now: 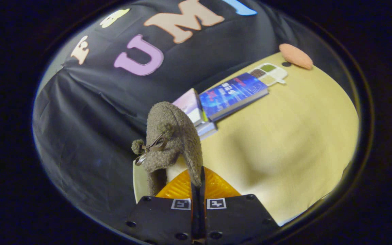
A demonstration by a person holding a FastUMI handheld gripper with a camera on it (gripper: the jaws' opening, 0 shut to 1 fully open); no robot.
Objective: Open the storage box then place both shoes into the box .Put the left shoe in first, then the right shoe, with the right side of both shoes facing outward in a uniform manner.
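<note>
Shoe (pixel 174 136) pinched at its collar edge in the gripper (pixel 198 185), lifted over the yellow table (pixel 284 143).
Fingers nearly closed, both pressing the fuzzy fabric. Orange ribbed surface (pixel 213 187) sits just below; books (pixel 231 93) lie beyond. Judging: placement underway, which shoe unclear.

Books (pixel 231 93), palette (pixel 270 73), orange pad (pixel 295 56) on table (pixel 284 143).

Dim, warm light falls unevenly on the worktop (pixel 284 143), with a soft shadow mid-surface. Fisheye bending curves its edges. Distant books (pixel 231 95) look slightly blurred.
</note>
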